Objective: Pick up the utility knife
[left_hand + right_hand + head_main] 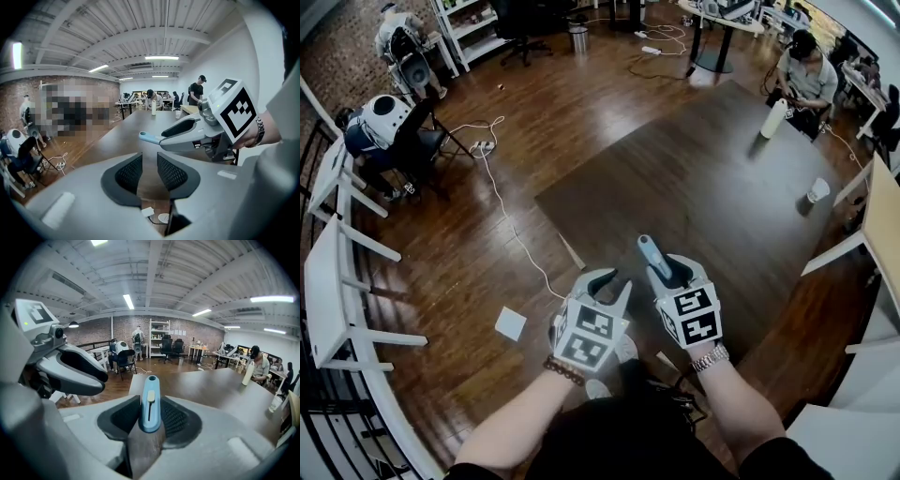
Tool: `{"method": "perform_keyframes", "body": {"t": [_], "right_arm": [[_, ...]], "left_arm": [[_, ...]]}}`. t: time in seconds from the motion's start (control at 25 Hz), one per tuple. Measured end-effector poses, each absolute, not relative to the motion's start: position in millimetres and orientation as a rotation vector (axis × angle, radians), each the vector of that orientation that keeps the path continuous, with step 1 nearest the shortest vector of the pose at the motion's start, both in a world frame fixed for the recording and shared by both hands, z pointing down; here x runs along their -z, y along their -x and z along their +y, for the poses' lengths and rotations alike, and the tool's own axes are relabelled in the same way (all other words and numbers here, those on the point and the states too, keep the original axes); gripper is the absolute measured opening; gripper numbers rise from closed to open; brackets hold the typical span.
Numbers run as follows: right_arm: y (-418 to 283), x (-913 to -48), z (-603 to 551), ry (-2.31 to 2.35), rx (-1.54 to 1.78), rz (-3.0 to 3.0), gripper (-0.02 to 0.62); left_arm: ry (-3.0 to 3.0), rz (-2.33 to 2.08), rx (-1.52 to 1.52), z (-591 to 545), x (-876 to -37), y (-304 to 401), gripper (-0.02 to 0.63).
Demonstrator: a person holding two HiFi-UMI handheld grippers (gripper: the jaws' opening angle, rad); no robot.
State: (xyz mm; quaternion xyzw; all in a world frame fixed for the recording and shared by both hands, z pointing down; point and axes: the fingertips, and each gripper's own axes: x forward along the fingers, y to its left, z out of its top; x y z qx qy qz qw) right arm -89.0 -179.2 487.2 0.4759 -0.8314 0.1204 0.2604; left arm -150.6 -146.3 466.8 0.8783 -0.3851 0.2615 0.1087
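Note:
The utility knife (pixel 652 253) has a light blue handle with a pale slider. My right gripper (pixel 666 270) is shut on it, and the handle sticks out past the fingertips over the near edge of the dark table (pixel 712 178). In the right gripper view the knife (pixel 150 401) stands upright between the two black pads. My left gripper (pixel 616 284) hangs just left of the right one, raised above the wood floor. Its jaws stand a little apart with nothing between the pads (pixel 129 173). From the left gripper view the knife's blue end (pixel 148 138) shows in the right gripper (pixel 187 133).
A white bottle (pixel 774 119) and a white cup (pixel 817 191) stand at the table's far right, near a seated person (pixel 806 75). A white sheet (pixel 510 323) and a cable (pixel 502 211) lie on the floor. White tables (pixel 328 281) and chairs line the left.

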Motion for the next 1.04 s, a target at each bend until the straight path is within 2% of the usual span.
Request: {"method": "perform_keyframes", "body": {"t": [1.04], "right_arm": [[86, -450, -128, -1.338, -0.229, -2.274, 0.129]], "left_arm": [[-2.656, -1.171, -0.763, -112, -434, 154, 0.118]]}}
